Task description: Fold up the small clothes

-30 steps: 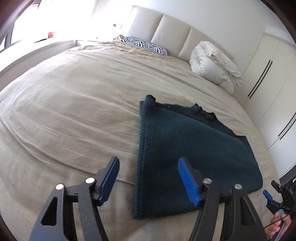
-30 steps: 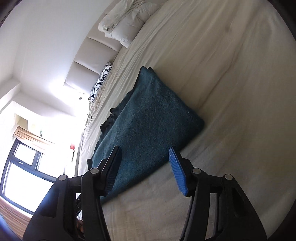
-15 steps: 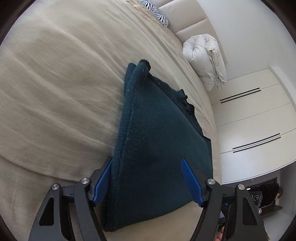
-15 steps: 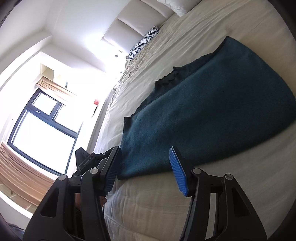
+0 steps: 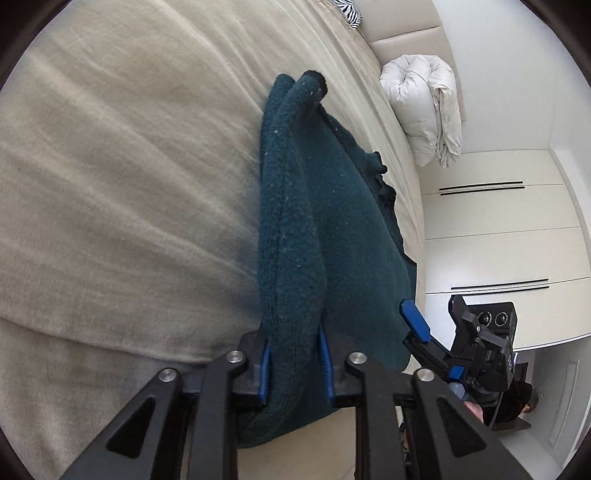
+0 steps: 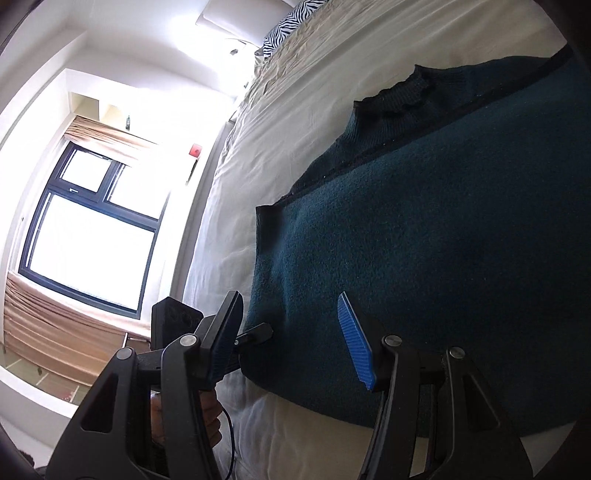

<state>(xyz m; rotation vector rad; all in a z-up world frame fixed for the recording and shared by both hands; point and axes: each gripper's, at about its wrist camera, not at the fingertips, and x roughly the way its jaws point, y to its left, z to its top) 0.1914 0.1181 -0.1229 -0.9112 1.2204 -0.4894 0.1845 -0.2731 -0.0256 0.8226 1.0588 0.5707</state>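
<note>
A dark teal fleece garment (image 5: 332,240) lies folded on the beige bed (image 5: 129,184). My left gripper (image 5: 295,369) is at its near left corner, jaws closing, and the blue pads pinch the thick folded edge into a raised ridge. In the right wrist view the same garment (image 6: 443,240) fills the right side. My right gripper (image 6: 290,306) stands open over its near edge, the pads not touching the cloth. The left gripper (image 6: 255,334) shows just beyond it at the corner. From the left wrist view the right gripper (image 5: 434,314) sits open by the garment's near right edge.
A rolled white duvet (image 5: 424,107) and a zebra pillow (image 6: 291,22) lie by the headboard. White wardrobe doors (image 5: 498,229) stand to the right of the bed, a bright window (image 6: 92,240) to its left. A hand (image 6: 210,417) holds the left gripper.
The left gripper dropped onto the garment's left edge and its jaws closed on it, bunching the edge up. The right gripper swung in close over the near edge, beside the left gripper.
</note>
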